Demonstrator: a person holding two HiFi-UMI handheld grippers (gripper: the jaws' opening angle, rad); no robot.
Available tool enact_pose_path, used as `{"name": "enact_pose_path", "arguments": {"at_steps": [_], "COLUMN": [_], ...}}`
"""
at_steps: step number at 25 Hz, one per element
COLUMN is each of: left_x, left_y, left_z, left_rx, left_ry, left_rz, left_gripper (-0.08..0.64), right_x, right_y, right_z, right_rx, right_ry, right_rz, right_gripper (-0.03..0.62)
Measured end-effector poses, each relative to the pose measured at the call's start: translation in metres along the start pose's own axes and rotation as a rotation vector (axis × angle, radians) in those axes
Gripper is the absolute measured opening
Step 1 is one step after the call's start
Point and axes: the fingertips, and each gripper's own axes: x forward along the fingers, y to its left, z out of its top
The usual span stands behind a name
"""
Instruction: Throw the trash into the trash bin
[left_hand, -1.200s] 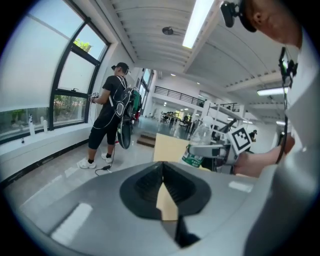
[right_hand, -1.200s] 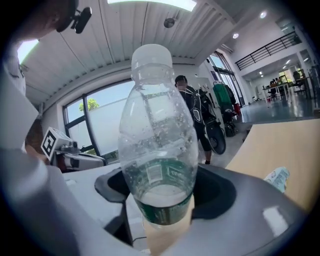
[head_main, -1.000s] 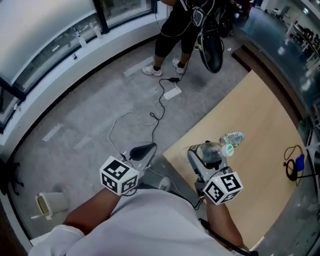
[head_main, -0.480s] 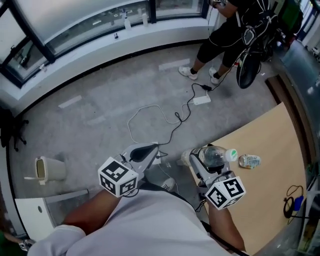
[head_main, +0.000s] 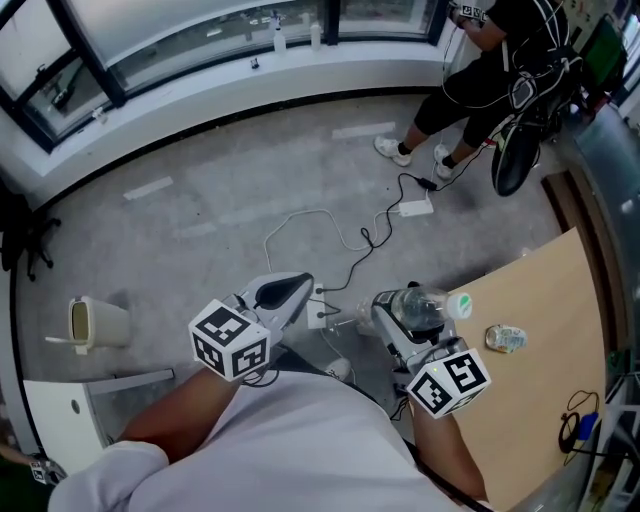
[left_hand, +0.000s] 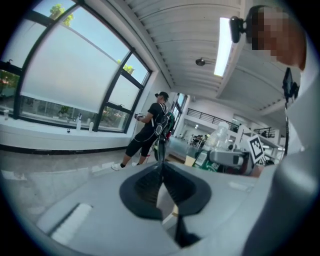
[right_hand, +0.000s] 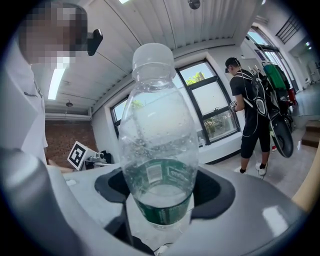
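Right gripper view: bottle (right_hand: 160, 150), droplets (right_hand: 142, 145) inside

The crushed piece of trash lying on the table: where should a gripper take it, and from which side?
Across its narrow middle, straight down from above: the trash lies low and flat on the table. The right gripper holds a bottle, so the shut, empty left gripper would have to open.

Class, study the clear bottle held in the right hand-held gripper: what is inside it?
Droplets cling inside the clear bottle on its upper wall; no liquid fills that part. Its green label hides the lower part, so any liquid there cannot be judged.
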Motion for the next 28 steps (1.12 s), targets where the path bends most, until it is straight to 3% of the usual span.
{"name": "enact_pose_path", "arguments": {"at_steps": [7,15,23,28], "left_x": [-0.005,-0.023,-0.092,-0.147], "left_y": [0.036,0.095,0.175,0.215], "left_z": [0.033,0.060,0.073,0.079], "left_rx": [0.007,0.074,0.059,0.061], "left_ry": [-0.036,-0.094,-0.166,-0.216], "left_rz": [-0.006,0.053,0.169,0.301], "left_gripper": [0.008,0.008,0.008,0.008], "right_x": [0.039,0.119,0.200,0.250], "right_y": [0.014,0.029,0.080,0.124], "right_z": [0.008,0.013,0.010,0.012], "right_rx": [-0.016,-0.047,-0.078,-0.116], "right_ry": [0.040,0.107,0.130,0.163], "right_rz": [0.005,0.079,0.155,0.272], "right_gripper": [0.330,0.330,0.330,0.328]}}
